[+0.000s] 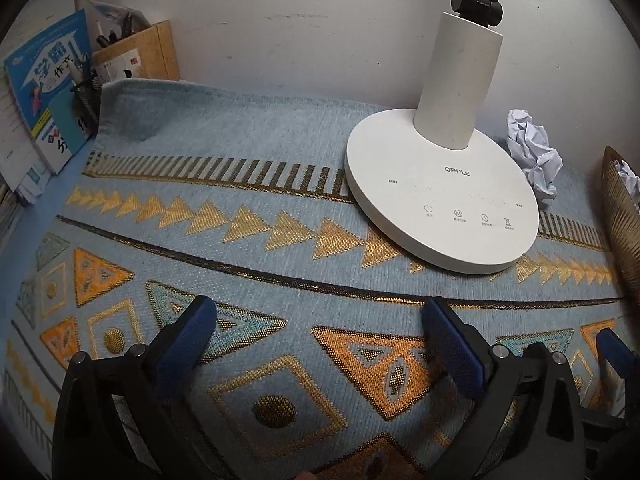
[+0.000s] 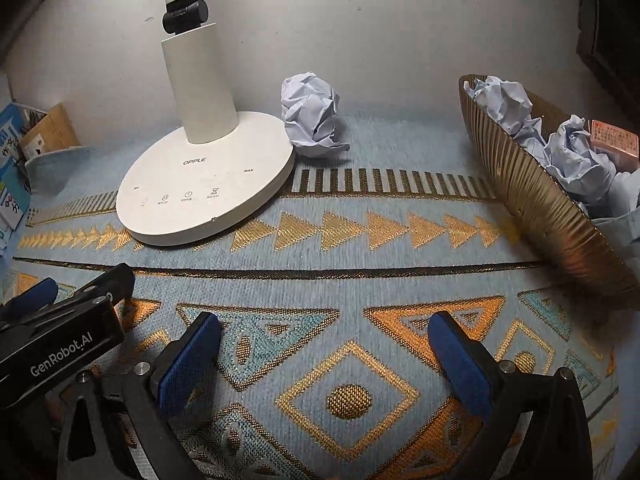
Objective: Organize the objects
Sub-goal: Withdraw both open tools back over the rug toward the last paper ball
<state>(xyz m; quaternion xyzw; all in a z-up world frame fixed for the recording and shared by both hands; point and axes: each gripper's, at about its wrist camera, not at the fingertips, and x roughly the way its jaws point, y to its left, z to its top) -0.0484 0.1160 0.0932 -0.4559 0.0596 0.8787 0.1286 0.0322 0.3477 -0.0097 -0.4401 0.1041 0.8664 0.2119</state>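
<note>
A crumpled white paper ball (image 2: 312,120) lies on the patterned blue cloth beside the lamp base, against the back wall; the left wrist view shows the paper ball (image 1: 534,152) to the right of the lamp. A ribbed gold bowl (image 2: 532,200) at the right holds several more paper balls (image 2: 576,160) and a small pink box (image 2: 614,140). My right gripper (image 2: 324,356) is open and empty, low over the cloth, well short of the loose ball. My left gripper (image 1: 320,340) is open and empty too, and it shows at the lower left of the right wrist view.
A white OPPLE desk lamp (image 1: 440,200) stands on the cloth at the back. At the far left lean books (image 1: 48,92), with a black mesh pen cup (image 1: 86,96) and a wooden box (image 1: 140,54). The bowl's edge (image 1: 624,216) shows at the right.
</note>
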